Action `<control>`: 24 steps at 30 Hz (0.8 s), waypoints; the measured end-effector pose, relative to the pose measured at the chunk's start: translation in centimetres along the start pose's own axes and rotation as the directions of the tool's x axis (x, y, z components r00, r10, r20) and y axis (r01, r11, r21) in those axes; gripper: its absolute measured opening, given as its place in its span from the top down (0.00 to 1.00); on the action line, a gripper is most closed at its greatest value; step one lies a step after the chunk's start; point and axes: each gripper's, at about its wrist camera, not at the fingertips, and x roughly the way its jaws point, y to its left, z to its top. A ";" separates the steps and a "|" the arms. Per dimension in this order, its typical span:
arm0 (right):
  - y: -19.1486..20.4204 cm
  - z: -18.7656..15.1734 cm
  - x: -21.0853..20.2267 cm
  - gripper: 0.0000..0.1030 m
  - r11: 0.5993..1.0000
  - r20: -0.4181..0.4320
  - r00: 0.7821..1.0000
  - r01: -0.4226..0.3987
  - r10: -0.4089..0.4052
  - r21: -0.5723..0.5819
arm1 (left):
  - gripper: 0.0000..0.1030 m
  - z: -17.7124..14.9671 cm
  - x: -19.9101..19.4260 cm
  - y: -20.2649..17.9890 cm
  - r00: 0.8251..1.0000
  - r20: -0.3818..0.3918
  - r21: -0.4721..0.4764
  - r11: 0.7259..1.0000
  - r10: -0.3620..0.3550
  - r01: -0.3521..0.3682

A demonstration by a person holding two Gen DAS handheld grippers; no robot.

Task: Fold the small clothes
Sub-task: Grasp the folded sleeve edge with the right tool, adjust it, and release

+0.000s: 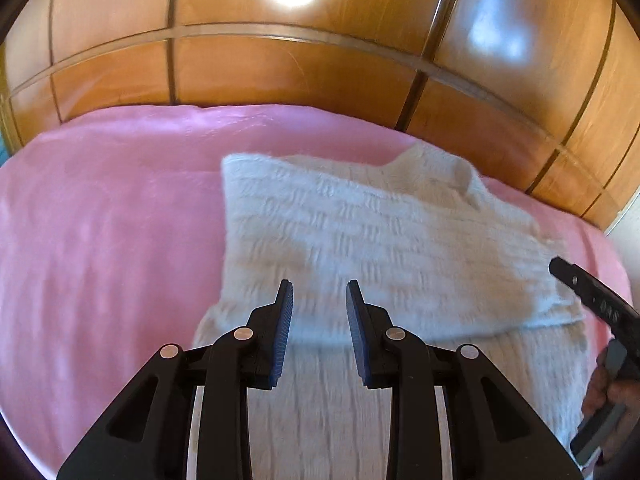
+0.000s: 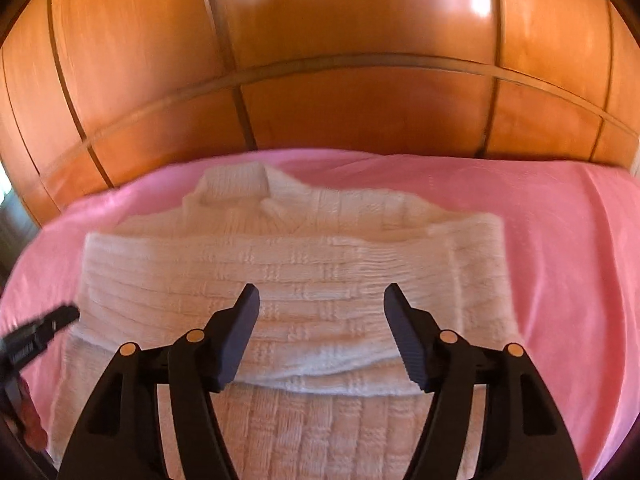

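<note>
A white knitted sweater (image 1: 360, 240) lies on a pink bedspread (image 1: 100, 220), with its sleeves folded across the body. In the right wrist view the sweater (image 2: 304, 280) fills the middle, collar at the far end. My left gripper (image 1: 319, 292) is open and empty, hovering over the sweater's lower part. My right gripper (image 2: 321, 300) is open and empty above the folded sleeves. The right gripper also shows at the right edge of the left wrist view (image 1: 588, 292). The left gripper's tip shows at the left edge of the right wrist view (image 2: 48, 324).
A glossy wooden wardrobe (image 1: 300, 60) with panelled doors stands right behind the bed and also fills the top of the right wrist view (image 2: 340, 60). The pink bedspread (image 2: 560, 260) extends to both sides of the sweater.
</note>
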 end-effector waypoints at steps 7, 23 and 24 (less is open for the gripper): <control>-1.5 -2.1 4.1 0.24 0.998 -0.043 0.998 0.053 -0.053 0.019 | 0.74 1.2 5.4 1.2 0.995 -0.038 0.009 0.996 0.088 -0.088; -0.8 -2.6 4.7 0.18 0.998 -0.010 0.998 0.055 -0.055 0.009 | 0.63 -0.5 0.8 0.8 0.991 0.068 0.016 0.993 0.112 -0.113; -0.8 -2.6 4.7 0.18 0.998 -0.010 0.998 0.055 -0.055 0.008 | 0.63 -0.6 0.3 0.7 0.991 0.074 0.017 0.994 0.111 -0.112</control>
